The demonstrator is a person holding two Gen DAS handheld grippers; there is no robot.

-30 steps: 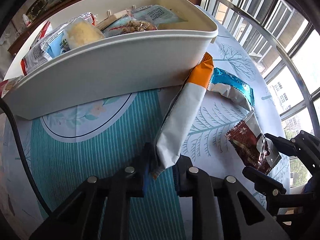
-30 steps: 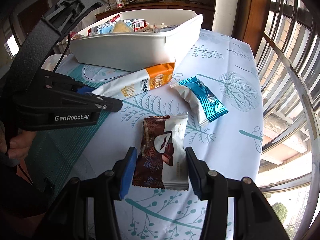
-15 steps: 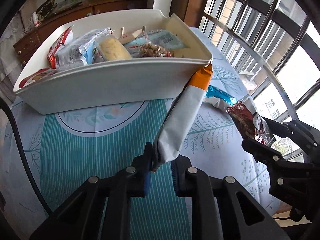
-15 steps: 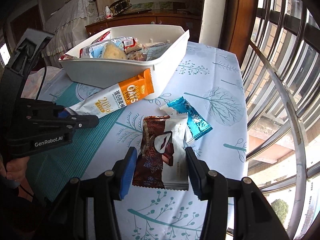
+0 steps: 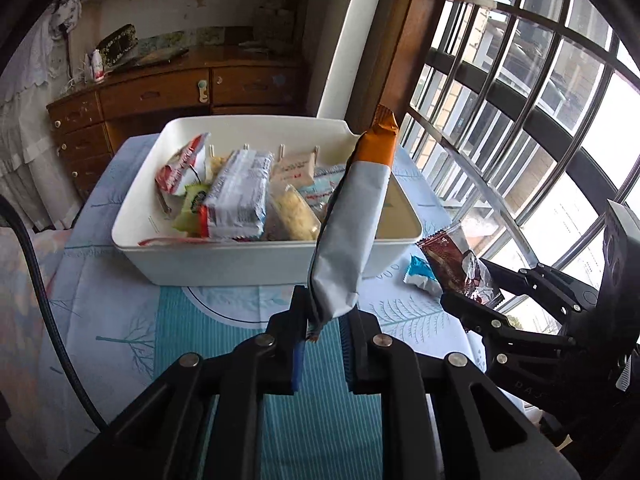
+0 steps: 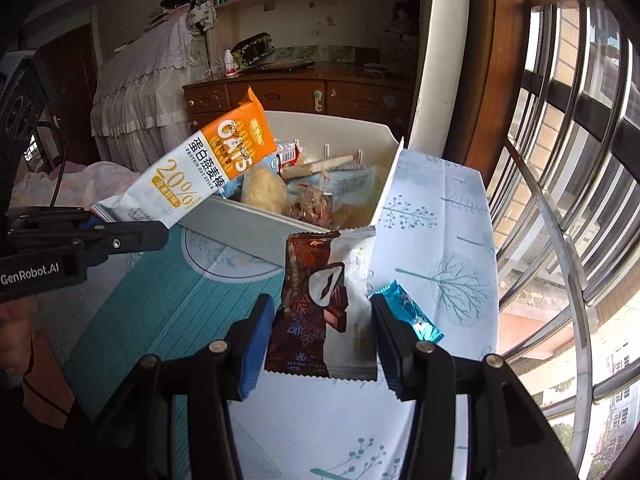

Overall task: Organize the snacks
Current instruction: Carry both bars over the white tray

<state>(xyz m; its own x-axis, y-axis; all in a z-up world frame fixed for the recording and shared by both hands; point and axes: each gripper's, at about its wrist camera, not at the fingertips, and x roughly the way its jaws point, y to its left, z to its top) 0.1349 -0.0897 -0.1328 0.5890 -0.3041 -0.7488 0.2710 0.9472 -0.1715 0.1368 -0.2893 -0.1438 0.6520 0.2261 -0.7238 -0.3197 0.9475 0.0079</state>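
left tool clamped on white-and-orange oat bar wrapper | right tool gripping brown-and-white chocolate snack packet | white plastic bin at 12 o'clock

1. The left gripper pinched the bottom end of a white-and-orange snack bar, which stood up in front of the white bin
2. The right gripper gripped a brown wrapper
3. A blue packet lay on the tablecloth

snack-crowded bin, bare right end
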